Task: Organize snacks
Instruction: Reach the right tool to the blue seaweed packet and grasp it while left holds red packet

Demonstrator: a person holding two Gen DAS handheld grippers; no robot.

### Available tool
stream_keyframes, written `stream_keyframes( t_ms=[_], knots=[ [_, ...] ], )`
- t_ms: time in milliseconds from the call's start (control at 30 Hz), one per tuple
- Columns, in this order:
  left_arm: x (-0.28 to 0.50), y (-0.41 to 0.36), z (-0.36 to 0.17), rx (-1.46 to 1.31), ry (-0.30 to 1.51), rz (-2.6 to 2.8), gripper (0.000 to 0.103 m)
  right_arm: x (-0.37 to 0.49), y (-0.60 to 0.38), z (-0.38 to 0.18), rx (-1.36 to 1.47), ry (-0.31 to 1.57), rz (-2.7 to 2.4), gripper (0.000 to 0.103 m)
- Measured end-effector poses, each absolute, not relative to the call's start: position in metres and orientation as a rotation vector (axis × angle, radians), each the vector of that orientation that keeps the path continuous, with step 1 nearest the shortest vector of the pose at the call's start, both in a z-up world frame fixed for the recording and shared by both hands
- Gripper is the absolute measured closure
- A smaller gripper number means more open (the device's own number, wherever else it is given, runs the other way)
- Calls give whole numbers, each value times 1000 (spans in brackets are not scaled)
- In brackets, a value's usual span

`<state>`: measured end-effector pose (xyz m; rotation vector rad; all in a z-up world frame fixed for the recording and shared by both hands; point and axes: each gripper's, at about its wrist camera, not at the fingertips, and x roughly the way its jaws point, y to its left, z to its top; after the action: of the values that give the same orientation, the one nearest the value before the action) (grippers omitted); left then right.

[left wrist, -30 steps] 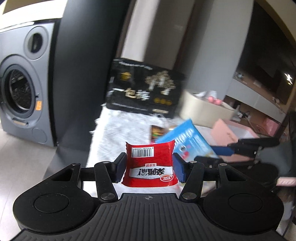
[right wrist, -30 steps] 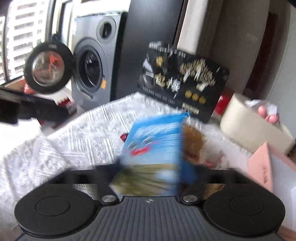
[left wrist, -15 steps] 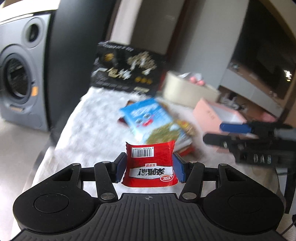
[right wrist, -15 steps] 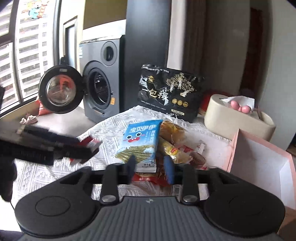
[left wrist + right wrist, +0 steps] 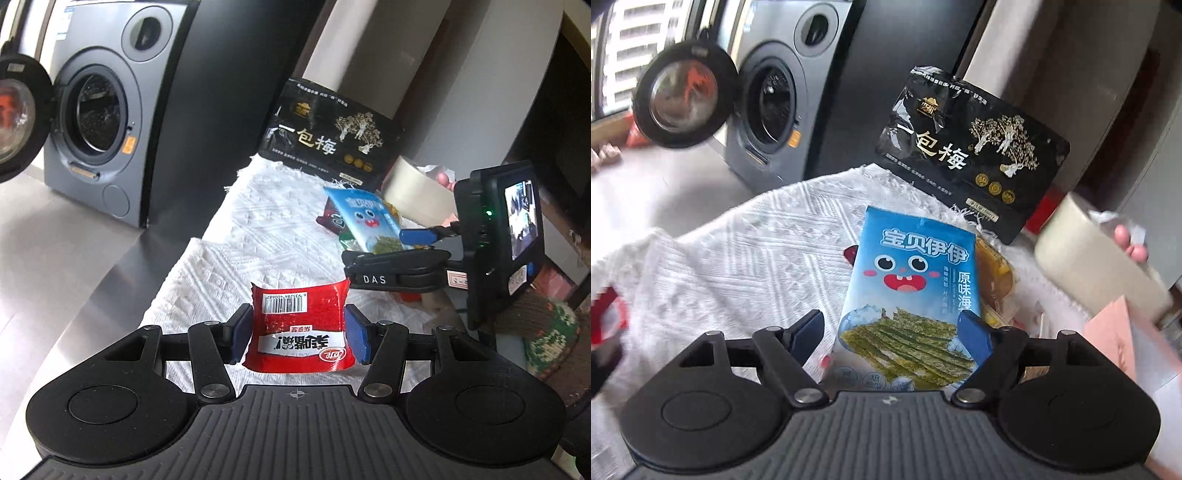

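My left gripper [image 5: 298, 332] is shut on a small red snack packet [image 5: 300, 328], held above the white cloth [image 5: 266, 236]. My right gripper [image 5: 892, 332] is open, its fingers straddling the lower end of a blue seaweed snack bag [image 5: 912, 295] that lies on the cloth on top of a pile of other snacks [image 5: 995, 275]. The same blue bag [image 5: 364, 218] shows in the left wrist view, with the right gripper [image 5: 388, 245] at its near end. A large black plum bag [image 5: 971, 166] leans upright at the back.
A beige round container [image 5: 1089, 258] stands at the right. A pink box [image 5: 1134, 354] sits at the right near edge. A grey washing machine [image 5: 103, 110] with its door open stands left, beyond the table edge.
The right gripper let go of the blue bag onto the pile, drew back, then moved in again with its jaws wider around the bag. The left gripper kept holding the red packet and drew back.
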<state>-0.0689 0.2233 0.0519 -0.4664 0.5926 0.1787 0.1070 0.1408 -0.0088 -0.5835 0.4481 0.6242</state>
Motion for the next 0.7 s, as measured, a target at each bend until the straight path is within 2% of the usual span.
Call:
stream_keyframes(
  t_ms=[333,567,600,700],
  knots=[
    [-61,206,53,-462,602,100,44,128,100,6,-404,494,661,23],
    [-58,201,46,-467,626,78,44,133,100,0,-396,500,659,19],
    [-57,202,46,-469,627,79,44,132,99,1,-397,493,670,20],
    [-57,201,47,-469,627,79,44,130,94,6,-387,481,704,32]
  ],
)
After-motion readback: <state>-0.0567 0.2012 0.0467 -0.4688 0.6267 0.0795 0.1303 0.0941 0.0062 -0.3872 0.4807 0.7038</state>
